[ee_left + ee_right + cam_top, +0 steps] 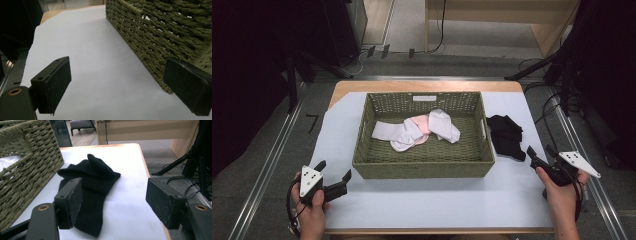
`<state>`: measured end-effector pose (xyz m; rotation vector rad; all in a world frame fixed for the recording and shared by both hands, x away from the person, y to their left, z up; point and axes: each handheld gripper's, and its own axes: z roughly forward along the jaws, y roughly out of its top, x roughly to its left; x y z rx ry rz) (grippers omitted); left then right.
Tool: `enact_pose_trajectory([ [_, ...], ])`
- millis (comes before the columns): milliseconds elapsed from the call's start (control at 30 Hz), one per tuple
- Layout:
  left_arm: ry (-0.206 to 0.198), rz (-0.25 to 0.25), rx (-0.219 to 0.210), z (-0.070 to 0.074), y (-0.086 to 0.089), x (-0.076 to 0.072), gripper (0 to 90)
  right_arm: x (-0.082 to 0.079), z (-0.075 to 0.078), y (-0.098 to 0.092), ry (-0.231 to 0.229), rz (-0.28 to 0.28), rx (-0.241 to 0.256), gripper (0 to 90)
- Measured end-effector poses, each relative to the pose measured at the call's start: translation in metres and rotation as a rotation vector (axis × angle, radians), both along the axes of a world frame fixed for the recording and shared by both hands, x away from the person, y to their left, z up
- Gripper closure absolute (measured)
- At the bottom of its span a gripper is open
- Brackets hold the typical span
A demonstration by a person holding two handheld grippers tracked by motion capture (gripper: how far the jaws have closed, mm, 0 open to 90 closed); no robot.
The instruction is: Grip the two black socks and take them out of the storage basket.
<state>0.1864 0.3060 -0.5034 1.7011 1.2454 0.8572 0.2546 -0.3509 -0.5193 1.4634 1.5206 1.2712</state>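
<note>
We see a green woven basket (424, 162) in the middle of the table. Inside it lie white socks (399, 134) and a pink sock (421, 123), all bunched together. At 3 o'clock from the basket, just beside it, black socks (507, 136) lie in a floppy pile.

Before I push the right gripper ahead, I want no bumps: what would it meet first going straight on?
Most likely the black socks: they lie right ahead between the open right gripper fingers. The basket sits off to one side.
</note>
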Motion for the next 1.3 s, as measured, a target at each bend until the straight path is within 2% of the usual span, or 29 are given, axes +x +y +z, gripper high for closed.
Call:
enact_pose_trajectory([
  [400, -0.002, 0.003, 0.002, 0.0, 0.0, 0.0, 9.2, -0.03, -0.001, -0.012, -0.001, -0.001, 0.008, 30.1],
  [533, -0.005, 0.002, -0.001, 0.0, 0.0, 0.0, 9.2, -0.039, -0.003, -0.015, 0.0, -0.002, -0.002, 29.9],
  [667, -0.004, 0.002, -0.001, 0.0, 0.0, 0.0, 9.3, -0.05, -0.006, -0.019, -0.009, -0.007, -0.004, 30.6],
  [733, -0.004, 0.001, 0.001, 0.0, 0.0, 0.0, 9.2, -0.055, -0.007, -0.022, -0.026, -0.011, 0.019, 30.3],
  [800, -0.007, 0.0, 0.0, 0.0, 0.0, -0.001, 9.2, -0.06, -0.007, -0.025, -0.013, -0.025, 0.018, 30.2],
  [867, -0.006, -0.001, 0.001, 0.0, 0.0, -0.001, 9.2, -0.065, -0.007, -0.027, -0.024, -0.022, 0.014, 27.1],
  [1033, -0.005, -0.001, 0.001, 0.0, -0.001, -0.001, 9.3, -0.072, -0.009, -0.028, -0.068, -0.025, 0.032, 17.9],
  [1133, -0.01, 0.002, -0.001, 0.0, 0.0, -0.001, 9.2, -0.073, -0.009, -0.028, -0.088, -0.024, 0.025, 15.4],
  [1267, -0.008, 0.0, 0.0, 0.0, -0.001, -0.001, 9.3, -0.072, -0.009, -0.026, -0.074, 0.003, 0.003, 16.2],
  [1300, -0.008, 0.0, 0.002, 0.0, -0.001, -0.001, 9.2, -0.071, -0.009, -0.024, -0.07, 0.002, -0.01, 21.2],
])
